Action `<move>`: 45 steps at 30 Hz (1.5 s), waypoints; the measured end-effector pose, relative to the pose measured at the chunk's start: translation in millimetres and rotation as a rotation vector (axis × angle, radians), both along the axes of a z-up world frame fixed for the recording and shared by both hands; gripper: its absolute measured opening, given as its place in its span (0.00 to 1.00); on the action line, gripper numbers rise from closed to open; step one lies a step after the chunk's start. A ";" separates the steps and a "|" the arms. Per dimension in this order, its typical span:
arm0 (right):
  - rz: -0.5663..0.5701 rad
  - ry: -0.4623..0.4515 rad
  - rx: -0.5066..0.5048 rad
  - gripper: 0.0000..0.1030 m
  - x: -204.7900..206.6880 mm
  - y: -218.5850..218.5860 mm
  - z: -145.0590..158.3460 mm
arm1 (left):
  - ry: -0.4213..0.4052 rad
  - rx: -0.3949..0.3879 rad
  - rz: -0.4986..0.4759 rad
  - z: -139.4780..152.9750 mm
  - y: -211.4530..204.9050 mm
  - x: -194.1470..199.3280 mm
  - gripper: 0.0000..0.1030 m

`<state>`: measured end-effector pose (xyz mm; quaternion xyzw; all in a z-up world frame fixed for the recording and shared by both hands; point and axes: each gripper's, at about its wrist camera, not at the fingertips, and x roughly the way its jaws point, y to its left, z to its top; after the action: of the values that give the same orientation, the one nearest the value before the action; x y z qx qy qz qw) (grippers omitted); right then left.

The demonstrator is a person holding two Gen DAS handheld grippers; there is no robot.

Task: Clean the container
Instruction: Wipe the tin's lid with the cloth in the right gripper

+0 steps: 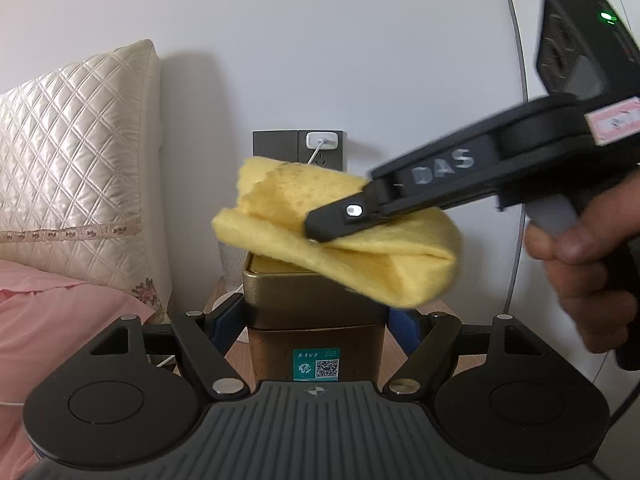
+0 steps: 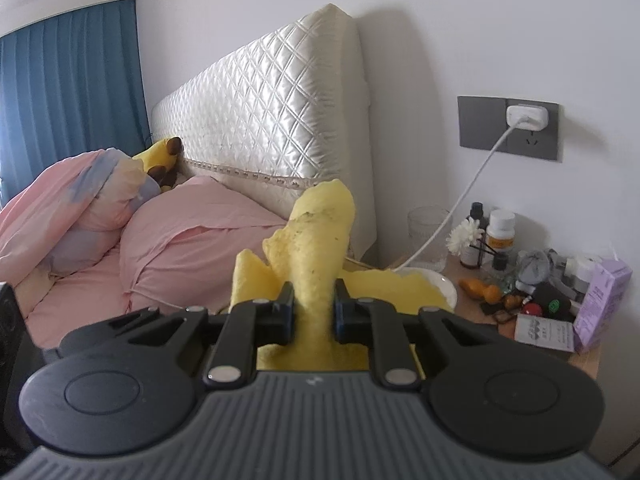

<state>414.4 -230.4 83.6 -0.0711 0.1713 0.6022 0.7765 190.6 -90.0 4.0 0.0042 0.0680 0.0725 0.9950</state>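
Left wrist view: my left gripper (image 1: 316, 314) clamps the tin (image 1: 316, 304); my right gripper (image 1: 320, 232) pinches the cloth (image 1: 360, 268) on its lid, wiping unfinished

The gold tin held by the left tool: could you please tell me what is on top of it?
A folded yellow cloth, clamped in the right tool, lies over the gold tin's lid. Only the lid's left edge shows; the rest is covered.

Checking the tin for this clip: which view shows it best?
The left wrist view: the tin stands centered between the left tongs, with its lid and label visible under the cloth. The right wrist view shows none of it.
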 end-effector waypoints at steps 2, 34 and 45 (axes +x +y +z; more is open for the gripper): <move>0.012 0.003 0.006 0.19 -0.5 4.8 -1.3 | 0.004 -0.002 0.001 1.5 -2.2 -1.0 0.76; 0.015 -0.013 0.009 0.17 -13.0 -15.7 -2.6 | -0.001 -0.003 0.012 -0.9 2.8 5.4 0.76; -0.032 -0.027 0.024 0.18 7.3 1.3 -3.6 | -0.008 -0.002 0.017 -1.7 9.4 8.8 0.76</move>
<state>421.7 -229.0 80.0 -0.0673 0.1546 0.5907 0.7891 199.4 -80.6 2.2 0.0026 0.0643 0.0807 0.9947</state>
